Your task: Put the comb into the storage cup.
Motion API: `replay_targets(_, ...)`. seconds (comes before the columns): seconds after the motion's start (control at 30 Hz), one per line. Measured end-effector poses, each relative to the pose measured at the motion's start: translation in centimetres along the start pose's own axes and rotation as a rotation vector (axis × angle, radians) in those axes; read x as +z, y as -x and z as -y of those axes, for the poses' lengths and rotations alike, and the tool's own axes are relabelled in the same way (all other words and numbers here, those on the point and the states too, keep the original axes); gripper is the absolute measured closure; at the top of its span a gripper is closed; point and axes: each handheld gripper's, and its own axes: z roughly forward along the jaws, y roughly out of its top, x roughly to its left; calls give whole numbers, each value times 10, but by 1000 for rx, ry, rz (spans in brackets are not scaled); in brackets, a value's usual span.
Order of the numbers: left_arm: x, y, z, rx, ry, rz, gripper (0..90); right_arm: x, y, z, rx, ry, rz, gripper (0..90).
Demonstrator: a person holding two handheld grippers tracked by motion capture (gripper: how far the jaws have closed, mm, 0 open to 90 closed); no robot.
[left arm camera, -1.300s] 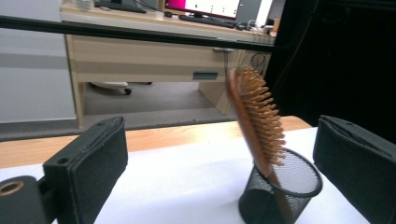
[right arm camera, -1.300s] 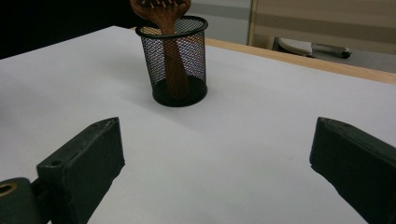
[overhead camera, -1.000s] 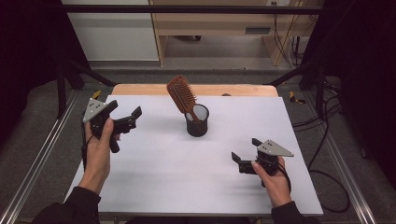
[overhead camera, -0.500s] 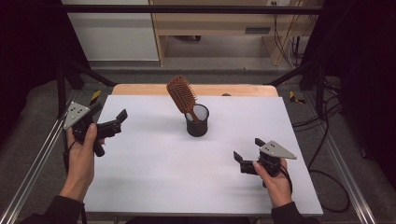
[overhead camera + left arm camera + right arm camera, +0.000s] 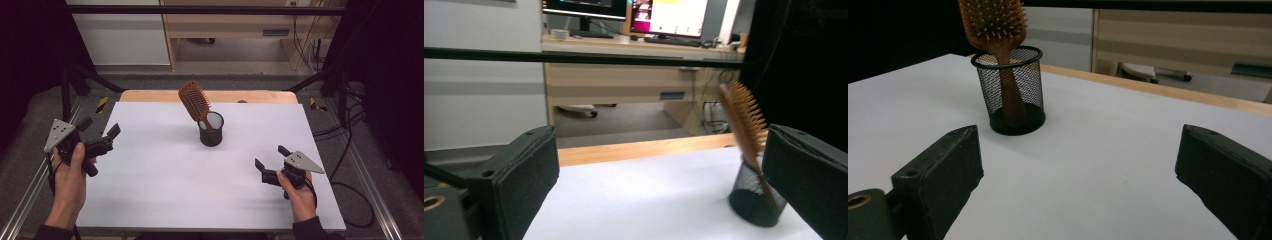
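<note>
Left gripper (image 5: 102, 137) off the table's (image 5: 150, 190) left edge, jaws spread, nothing held. Right gripper (image 5: 268, 163) low over the near right of the white top, jaws wide apart too, also empty. Hairbrush (image 5: 196, 103) already handle-down in the black mesh cup (image 5: 211, 131), head leaning up and left over the rim; cup upright at centre, toward the far side. Both grippers well apart from it, nothing else loose on the surface. Reads as placement done, probably only pulling clear left. If brush still to be taken out, then not started; can't tell which
</note>
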Motion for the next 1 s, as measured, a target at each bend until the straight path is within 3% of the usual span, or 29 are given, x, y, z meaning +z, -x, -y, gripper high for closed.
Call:
replay_targets(0.27,-17,-13,14,-4,-11,-16,24,3,0,5,-21,3,10,47)
replay_targets(0.53,-28,-11,24,61,-31,-18,23,0,7,3,45,42,15,43)
replay_targets(0.63,-31,-7,32,94,-55,-37,23,-2,10,0,41,51,21,42)
replay_targets(0.77,-36,-3,46,89,-68,-19,22,-6,13,-2,57,62,25,27)
replay_targets(1.0,-39,3,63,63,-79,2,23,-14,15,0,38,48,28,28)
